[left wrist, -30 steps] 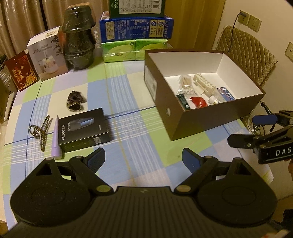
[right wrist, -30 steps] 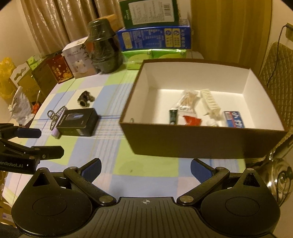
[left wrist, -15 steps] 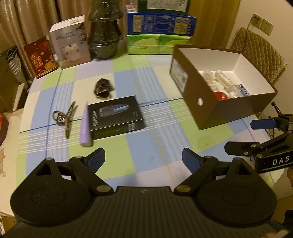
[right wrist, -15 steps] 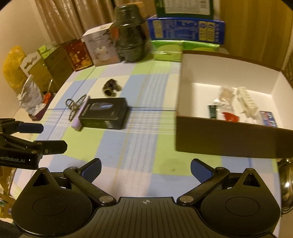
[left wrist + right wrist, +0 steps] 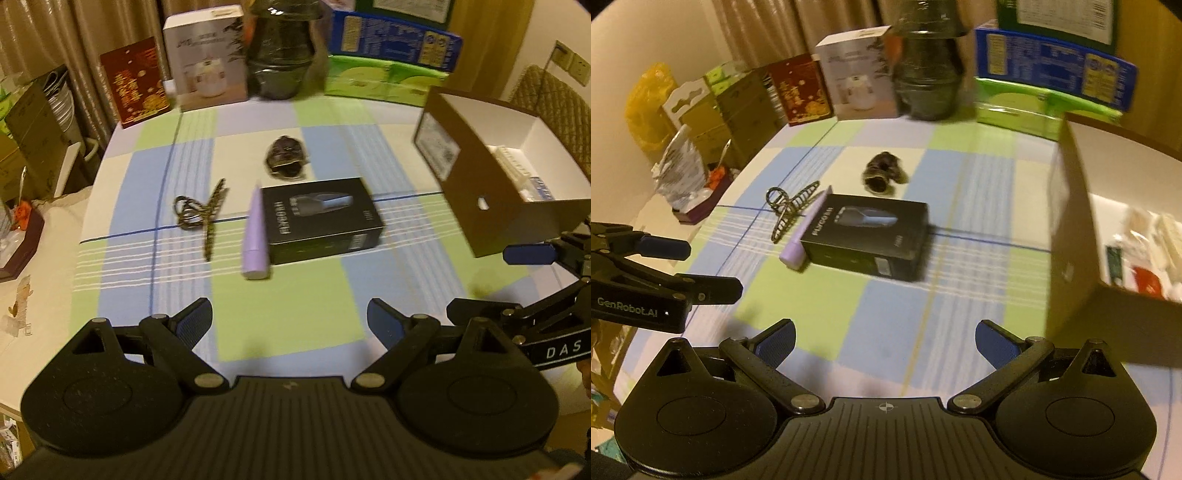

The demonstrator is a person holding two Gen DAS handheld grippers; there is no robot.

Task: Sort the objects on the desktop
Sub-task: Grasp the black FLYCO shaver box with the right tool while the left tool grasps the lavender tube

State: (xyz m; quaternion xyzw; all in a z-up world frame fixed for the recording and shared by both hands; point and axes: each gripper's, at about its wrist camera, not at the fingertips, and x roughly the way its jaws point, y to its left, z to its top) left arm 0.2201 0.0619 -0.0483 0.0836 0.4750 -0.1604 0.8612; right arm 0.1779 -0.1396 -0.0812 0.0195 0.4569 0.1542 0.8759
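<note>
A: Where did the loose things lie, taking the black box (image 5: 320,218) as the mark?

B: The lilac tube (image 5: 255,232) lay touching the black box's left side, cap end toward the cameras; the hair claw (image 5: 204,214) lay just beyond the tube, further left; the small dark clip (image 5: 285,158) lay behind the black box, apart from it; the brown sorting box (image 5: 476,177) stood well to its right, open-topped, with small packets inside against its white floor.

A: And open room?

B: A broad stretch of the checked tablecloth (image 5: 886,317) lay bare in front of the black box; another strip lay bare between it and the brown box's near wall; the table's rounded edge curved off to its left; cartons and a dark jar (image 5: 281,55) lined the far edge behind it.

A: The grippers?

B: The left gripper (image 5: 290,325) hovered in front of the black box, pointed at it, jaws spread wide, holding nothing; the right gripper (image 5: 884,339) hovered beside it to the right, angled toward the same box, jaws equally wide, empty; each showed at the other's side view.
</note>
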